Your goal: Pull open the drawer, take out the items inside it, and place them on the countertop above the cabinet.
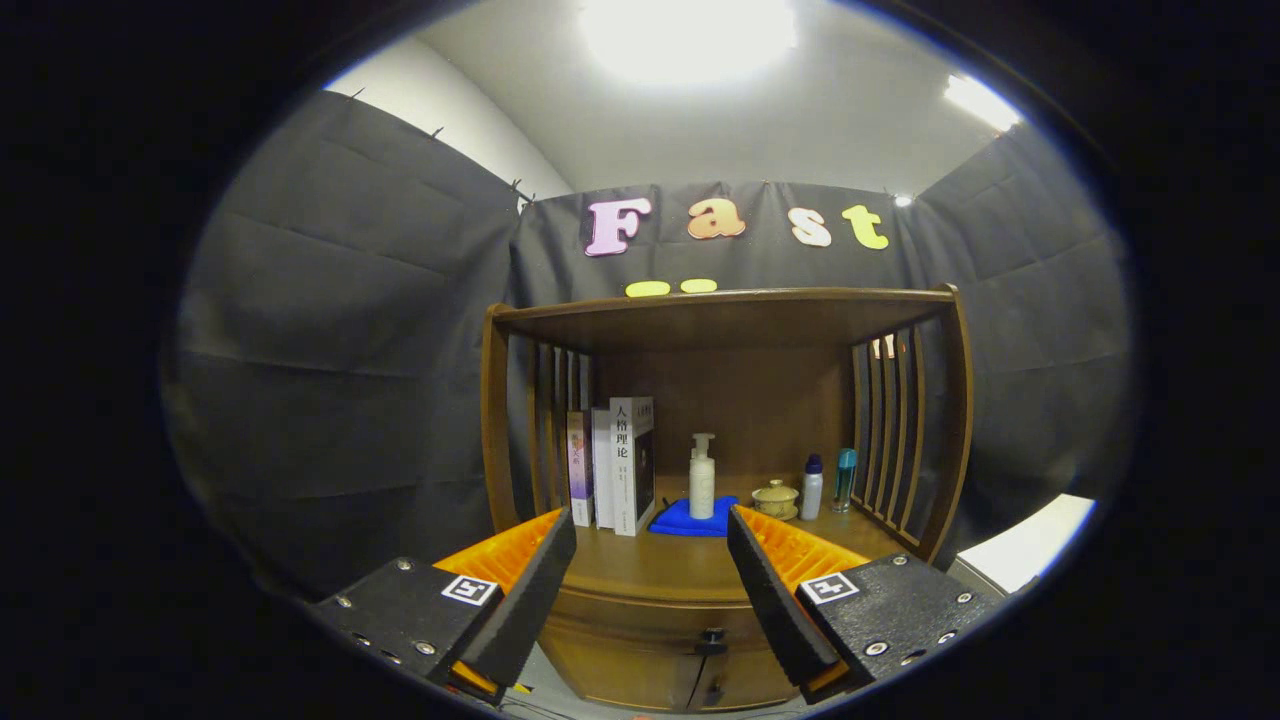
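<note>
A brown wooden cabinet stands ahead of me, with its countertop (660, 565) under an open shelf frame. Below the countertop the drawer front (640, 650) looks closed, and a small dark knob (711, 636) sits on it. My gripper (650, 545) is open, with a wide gap between the fingers and nothing held. The knob lies low between the two fingers, a short way ahead of them. The drawer's contents are hidden.
On the countertop stand three upright books (615, 465) at the left, a white pump bottle (702, 480) on a blue cloth (690, 520), a small lidded cup (775, 498), and two slim bottles (828, 483). Slatted side rails (890, 430) flank the shelf space. A white surface (1030, 545) lies to the right.
</note>
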`<state>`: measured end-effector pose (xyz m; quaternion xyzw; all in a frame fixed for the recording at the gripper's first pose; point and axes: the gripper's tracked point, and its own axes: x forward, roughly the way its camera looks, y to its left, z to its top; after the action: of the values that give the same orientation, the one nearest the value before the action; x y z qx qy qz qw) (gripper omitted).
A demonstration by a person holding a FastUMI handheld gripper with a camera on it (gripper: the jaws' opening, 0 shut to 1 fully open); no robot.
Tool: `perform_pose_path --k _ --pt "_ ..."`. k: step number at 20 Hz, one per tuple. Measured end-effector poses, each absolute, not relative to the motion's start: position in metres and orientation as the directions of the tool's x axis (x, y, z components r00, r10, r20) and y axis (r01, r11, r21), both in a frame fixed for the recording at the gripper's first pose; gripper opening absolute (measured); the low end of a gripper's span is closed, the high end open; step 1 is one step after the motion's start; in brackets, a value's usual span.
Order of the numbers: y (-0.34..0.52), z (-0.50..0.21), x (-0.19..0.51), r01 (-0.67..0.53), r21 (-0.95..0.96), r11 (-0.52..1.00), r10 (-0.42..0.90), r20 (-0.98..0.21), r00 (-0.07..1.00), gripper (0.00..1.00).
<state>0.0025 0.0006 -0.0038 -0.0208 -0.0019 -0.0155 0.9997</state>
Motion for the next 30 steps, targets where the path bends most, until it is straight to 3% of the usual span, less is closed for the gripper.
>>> perform_pose_path --k 6,10,15,30 --pt "-0.018 -0.016 0.014 0.124 -0.043 0.991 -0.124 -0.010 0.992 0.94" --pt "-0.044 -0.055 0.030 0.245 -0.156 0.957 -0.253 -0.038 0.967 0.94" --pt "-0.031 -0.129 0.059 0.171 -0.211 0.963 -0.204 -0.147 0.968 0.94" --pt "-0.084 -0.251 0.082 0.217 -0.115 0.969 -0.240 -0.257 0.936 0.94"
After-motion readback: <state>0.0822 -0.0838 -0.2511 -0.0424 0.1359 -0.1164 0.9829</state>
